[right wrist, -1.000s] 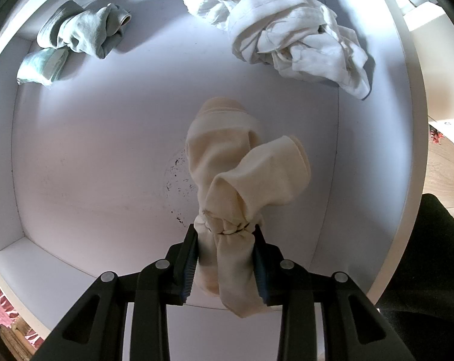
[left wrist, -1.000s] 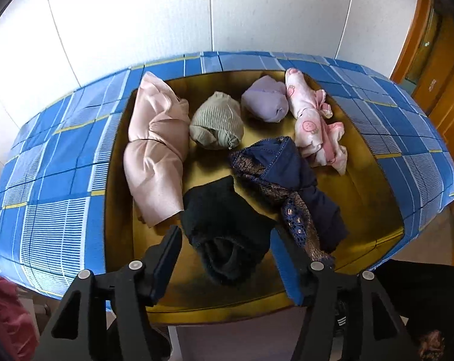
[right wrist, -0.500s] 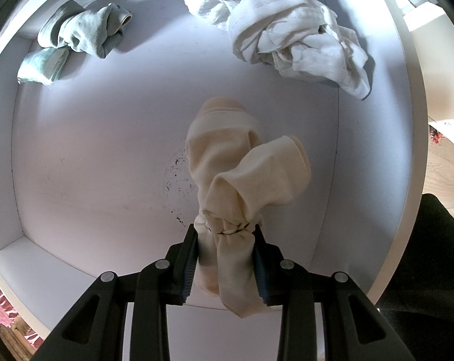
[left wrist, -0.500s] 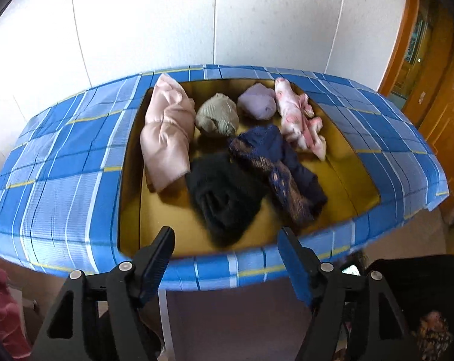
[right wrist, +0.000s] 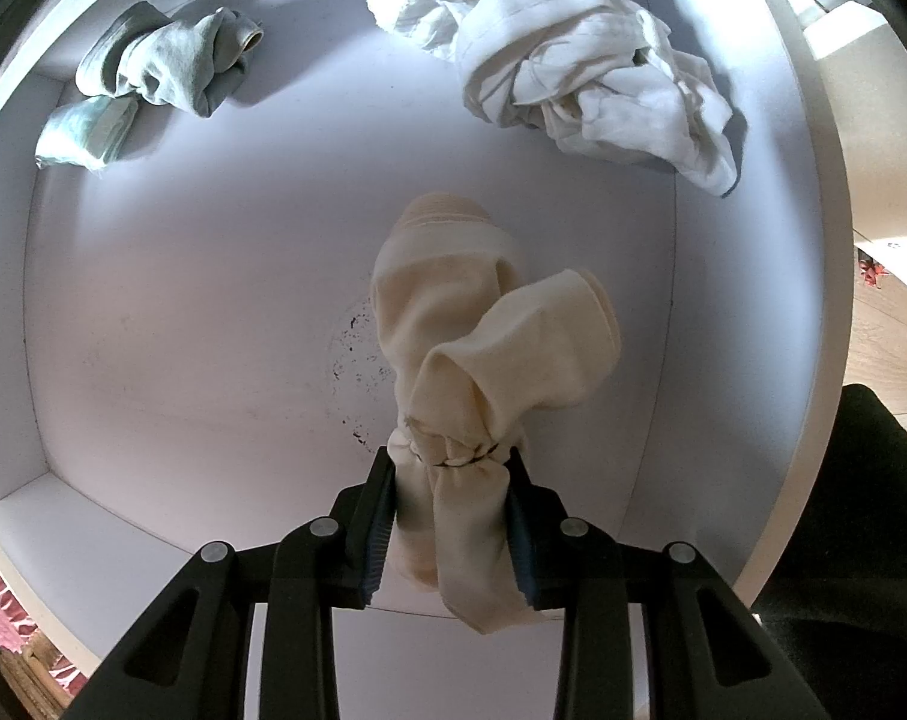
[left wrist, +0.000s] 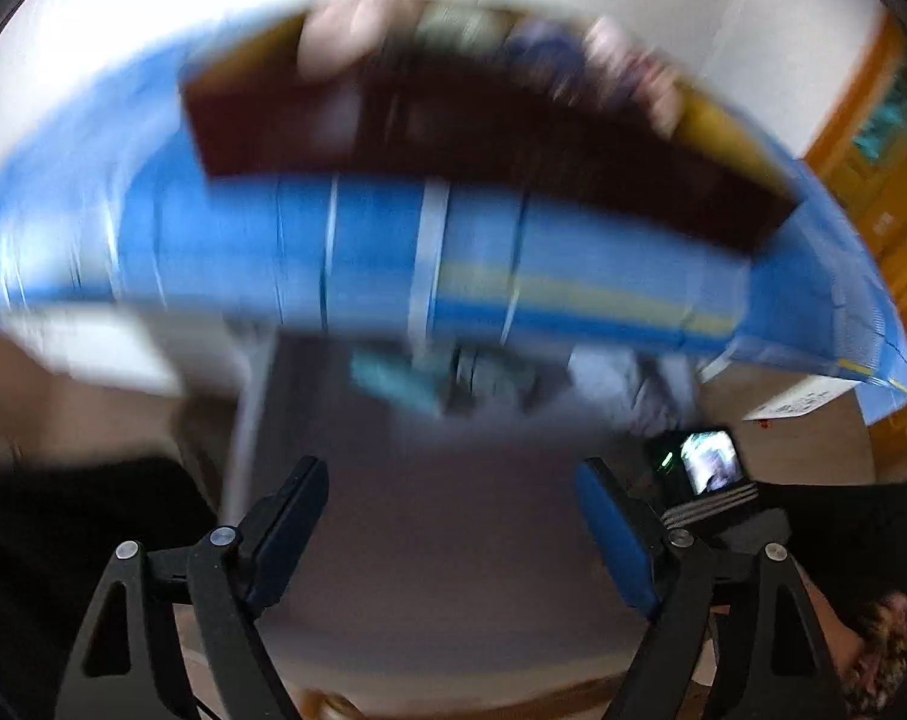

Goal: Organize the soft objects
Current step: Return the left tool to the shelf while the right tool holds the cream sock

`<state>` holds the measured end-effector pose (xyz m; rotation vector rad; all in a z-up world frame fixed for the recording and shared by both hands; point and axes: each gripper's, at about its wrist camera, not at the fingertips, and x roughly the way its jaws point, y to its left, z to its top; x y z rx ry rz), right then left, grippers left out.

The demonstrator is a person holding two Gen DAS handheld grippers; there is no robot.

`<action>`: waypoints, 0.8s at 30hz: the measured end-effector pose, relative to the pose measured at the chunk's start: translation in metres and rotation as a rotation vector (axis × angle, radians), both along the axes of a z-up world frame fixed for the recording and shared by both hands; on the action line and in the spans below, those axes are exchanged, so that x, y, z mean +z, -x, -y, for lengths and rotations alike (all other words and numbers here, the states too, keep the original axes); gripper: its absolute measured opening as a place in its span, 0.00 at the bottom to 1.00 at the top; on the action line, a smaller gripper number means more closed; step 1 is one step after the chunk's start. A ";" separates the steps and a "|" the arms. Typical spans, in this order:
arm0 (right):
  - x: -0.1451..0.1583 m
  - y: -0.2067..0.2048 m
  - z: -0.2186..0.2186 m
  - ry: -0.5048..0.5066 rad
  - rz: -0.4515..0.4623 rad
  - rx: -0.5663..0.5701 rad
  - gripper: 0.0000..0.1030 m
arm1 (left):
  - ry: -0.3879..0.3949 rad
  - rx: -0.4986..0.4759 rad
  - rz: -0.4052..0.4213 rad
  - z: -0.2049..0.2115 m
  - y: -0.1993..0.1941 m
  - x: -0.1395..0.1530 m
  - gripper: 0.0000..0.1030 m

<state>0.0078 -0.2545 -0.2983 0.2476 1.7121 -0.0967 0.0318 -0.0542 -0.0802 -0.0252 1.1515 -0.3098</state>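
My right gripper [right wrist: 450,501] is shut on a cream knotted sock bundle [right wrist: 483,348] that hangs over the floor of a white drawer [right wrist: 183,312]. A pale green sock bundle [right wrist: 165,66] lies at the drawer's far left and a crumpled white garment [right wrist: 579,66] at its far right. The left wrist view is heavily blurred. My left gripper [left wrist: 450,531] holds nothing and its jaws are opening. Above it is the yellow tray [left wrist: 717,120] on the blue plaid cloth [left wrist: 483,264], with blurred pink, green and dark garments in it.
Under the plaid cloth's edge I see the white drawer [left wrist: 429,516] with blurred pale bundles at its back. The other gripper's camera screen [left wrist: 708,462] shows at the right. A wooden door [left wrist: 873,138] stands far right. A person's dark clothing fills the lower corners.
My left gripper has dropped away from the tray towards the drawer below the cloth's edge, and its jaws have spread wider. The right gripper and its cream sock bundle have stayed still.
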 end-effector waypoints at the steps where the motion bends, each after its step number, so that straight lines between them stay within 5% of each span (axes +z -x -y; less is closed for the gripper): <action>1: 0.000 0.000 0.000 0.000 0.000 0.000 0.33 | 0.010 0.029 -0.066 0.000 -0.003 -0.020 0.82; 6: 0.000 0.000 0.000 -0.002 0.000 -0.009 0.33 | 0.013 0.187 -0.225 -0.004 -0.021 -0.087 0.81; 13: 0.002 0.001 0.006 -0.008 0.003 -0.037 0.31 | 0.147 0.466 -0.383 -0.006 -0.058 -0.159 0.82; 19: 0.003 0.002 0.011 -0.034 0.018 -0.063 0.30 | 0.221 0.668 -0.394 -0.014 -0.086 -0.186 0.83; 24: 0.003 0.003 0.016 -0.054 0.019 -0.085 0.29 | 0.210 0.737 -0.368 -0.015 -0.107 -0.190 0.86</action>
